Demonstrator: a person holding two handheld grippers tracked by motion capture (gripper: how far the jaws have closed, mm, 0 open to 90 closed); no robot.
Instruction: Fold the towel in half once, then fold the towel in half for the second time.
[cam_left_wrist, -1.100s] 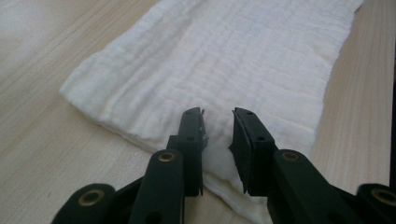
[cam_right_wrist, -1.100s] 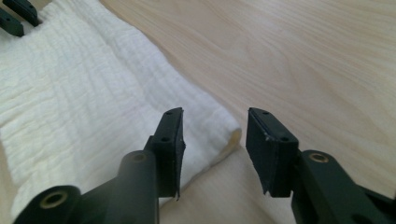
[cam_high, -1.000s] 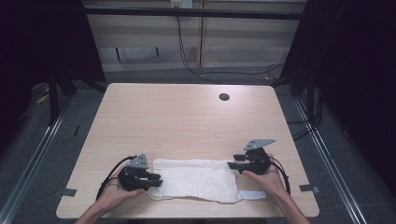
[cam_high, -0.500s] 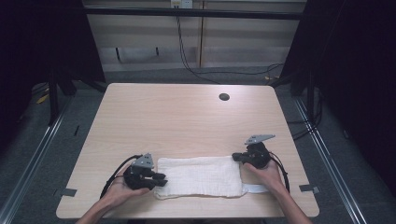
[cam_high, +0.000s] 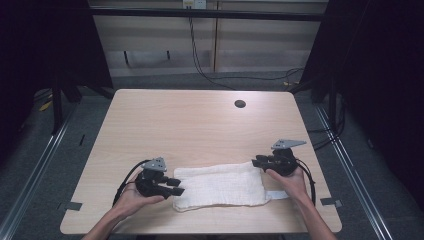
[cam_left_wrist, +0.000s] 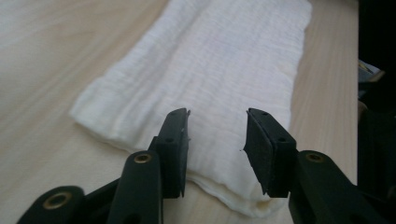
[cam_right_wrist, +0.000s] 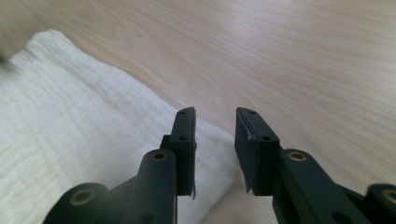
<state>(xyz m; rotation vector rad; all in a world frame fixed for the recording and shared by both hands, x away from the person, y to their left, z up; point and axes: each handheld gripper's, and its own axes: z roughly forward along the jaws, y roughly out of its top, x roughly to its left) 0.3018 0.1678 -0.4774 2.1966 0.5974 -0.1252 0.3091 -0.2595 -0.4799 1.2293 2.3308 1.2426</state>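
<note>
- Left gripper (cam_high: 176, 185): I am holding it at the folded white towel's (cam_high: 220, 186) left end; its jaws have just been opening and are standing apart over the cloth, pinching nothing.
- Towel: lying flat as a long band near the tabletop's (cam_high: 190, 125) front edge; I am judging this fold laid, with further folds possibly remaining.
- Right gripper (cam_high: 256, 163): I am keeping it at the towel's far right corner, jaws just been reopening, apart, empty.
- Containers: I am seeing none.
</note>
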